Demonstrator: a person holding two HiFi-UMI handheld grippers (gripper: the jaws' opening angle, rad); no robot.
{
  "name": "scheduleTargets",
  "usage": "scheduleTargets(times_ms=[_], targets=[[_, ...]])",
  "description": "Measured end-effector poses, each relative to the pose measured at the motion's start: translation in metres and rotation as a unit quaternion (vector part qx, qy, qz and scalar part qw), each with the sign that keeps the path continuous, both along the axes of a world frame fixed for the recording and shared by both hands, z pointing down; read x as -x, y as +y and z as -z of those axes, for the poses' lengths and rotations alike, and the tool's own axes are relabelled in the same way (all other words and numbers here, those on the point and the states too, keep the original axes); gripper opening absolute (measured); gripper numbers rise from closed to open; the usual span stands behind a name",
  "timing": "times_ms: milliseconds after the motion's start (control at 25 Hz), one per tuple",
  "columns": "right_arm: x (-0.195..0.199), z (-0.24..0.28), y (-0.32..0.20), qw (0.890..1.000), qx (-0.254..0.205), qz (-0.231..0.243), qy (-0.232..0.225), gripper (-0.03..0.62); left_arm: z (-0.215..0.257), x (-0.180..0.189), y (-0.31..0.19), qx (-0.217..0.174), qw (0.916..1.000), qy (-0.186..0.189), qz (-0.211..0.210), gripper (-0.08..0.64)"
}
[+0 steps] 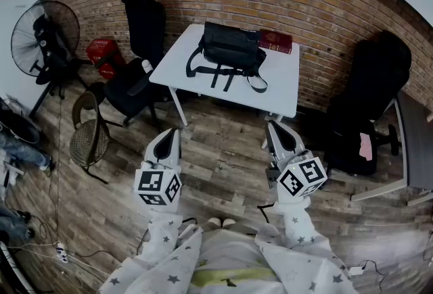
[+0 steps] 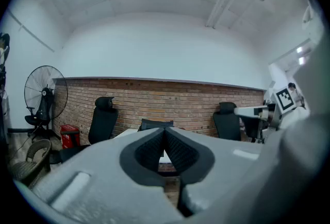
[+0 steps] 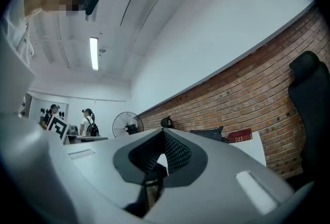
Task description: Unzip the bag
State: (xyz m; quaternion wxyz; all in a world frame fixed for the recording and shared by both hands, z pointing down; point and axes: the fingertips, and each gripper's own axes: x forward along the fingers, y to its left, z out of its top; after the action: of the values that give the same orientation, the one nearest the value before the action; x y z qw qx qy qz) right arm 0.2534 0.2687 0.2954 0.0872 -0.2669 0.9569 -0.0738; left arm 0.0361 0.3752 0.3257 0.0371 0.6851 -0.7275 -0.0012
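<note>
Zero steps done, I'd judge. The bag point(image 1: 230, 48) sits on the white table point(image 1: 281, 86), toward the table's far edge by the brick wall. Its straps trail across the top toward the near edge.
– Zipper state?
– Too far off to read the zipper. It's probably closed, since the bag looks flat and shut on top, but log that as a guess.
– Grippers?
– Left gripper point(image 1: 173, 132) and right gripper point(image 1: 272, 125) are both in the air on the near side of the table, well apart from the bag. Each has its fingers pressed together with nothing between them. Each gripper's own view shows the pads meeting, with only the room beyond.
– So both empty, no contact?
– Yes. Neither touches the table or the bag.
– Anything else on the table?
– A red book point(image 1: 276, 40) at the table's far right corner, just beside the bag. A black chair point(image 1: 144, 19) stands left of the table, and a fan point(image 1: 44, 32) further left.
– What's left?
– All of it, by my read: get up to the table, steady the bag with one gripper, find the zipper pull, clamp it and drag it along.
</note>
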Motion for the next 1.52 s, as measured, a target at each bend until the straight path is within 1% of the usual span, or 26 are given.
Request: scheduleTargets(times_ms=[520,760,960,1280,1520], targets=[[-0.013,-0.005,-0.009,1.0,0.013,-0.002,-0.008,0.006,-0.003,-0.013,-0.006,0.005,1.0,-0.001,0.004,-0.002],[-0.011,-0.013,-0.009,1.0,0.026,0.008,-0.01,0.006,-0.007,-0.02,-0.003,0.016,0.9999,-0.002,0.004,-0.002],[-0.006,-0.024,-0.013,0.999,0.039,0.016,-0.01,0.006,-0.014,-0.019,-0.004,0.028,0.9996,0.0,0.009,-0.002],[0.023,-0.04,-0.047,0.998,0.052,0.017,-0.001,0.006,-0.034,0.008,-0.036,0.042,0.999,0.008,0.012,-0.002],[0.072,-0.053,-0.093,0.998,0.063,0.013,-0.009,0.006,-0.039,0.058,-0.08,0.042,0.999,0.008,0.013,-0.002]])
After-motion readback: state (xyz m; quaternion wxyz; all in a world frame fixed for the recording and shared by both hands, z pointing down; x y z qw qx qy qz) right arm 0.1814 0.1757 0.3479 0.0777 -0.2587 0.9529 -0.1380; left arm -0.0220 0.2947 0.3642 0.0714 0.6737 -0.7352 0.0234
